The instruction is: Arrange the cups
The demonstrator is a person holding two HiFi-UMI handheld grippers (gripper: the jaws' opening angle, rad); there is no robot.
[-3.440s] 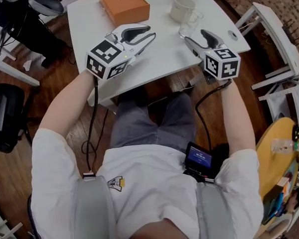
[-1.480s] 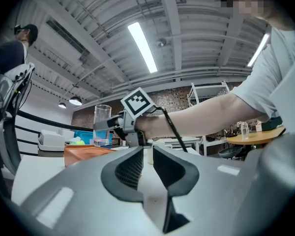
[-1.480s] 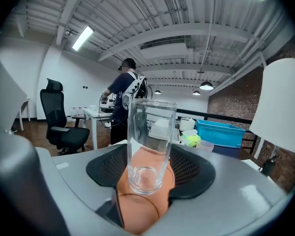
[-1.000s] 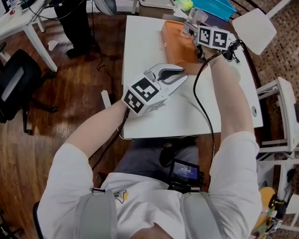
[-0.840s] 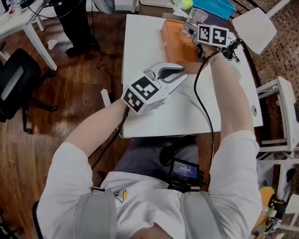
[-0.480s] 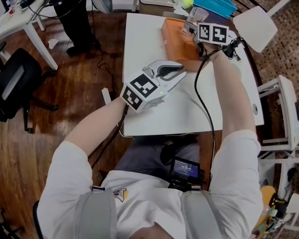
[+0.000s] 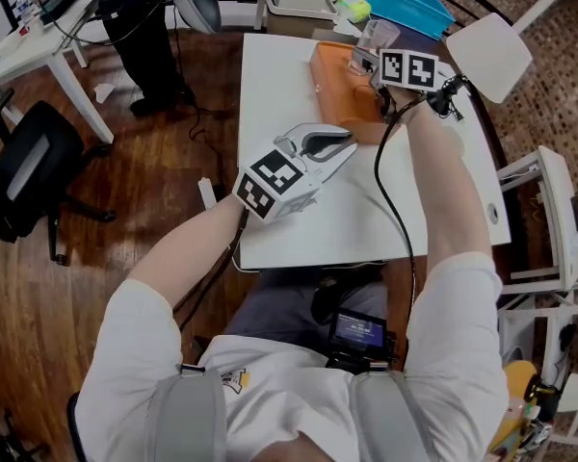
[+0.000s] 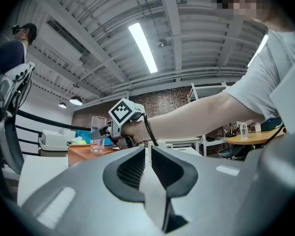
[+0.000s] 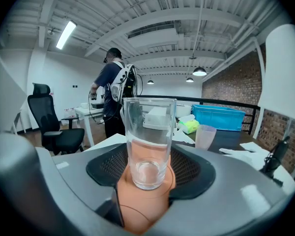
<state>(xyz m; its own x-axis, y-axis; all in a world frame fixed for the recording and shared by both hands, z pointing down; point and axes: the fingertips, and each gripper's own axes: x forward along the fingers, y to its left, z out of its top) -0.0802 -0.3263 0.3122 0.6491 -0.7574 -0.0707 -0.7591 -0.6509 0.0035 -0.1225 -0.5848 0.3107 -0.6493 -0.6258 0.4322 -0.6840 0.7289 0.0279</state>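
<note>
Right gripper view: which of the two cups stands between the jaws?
The clear glass, on the orange box; the pinkish cup stands farther back, outside them.

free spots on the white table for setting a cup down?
Bare: the strip of white table left of the orange box, and the near stretch between left gripper and right forearm. Crowded: far corner, where the right gripper holds a clear glass.

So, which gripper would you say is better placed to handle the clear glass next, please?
Right, probably. The right gripper is closed on the clear glass at the orange box, while the left gripper is shut and empty over the white table.
</note>
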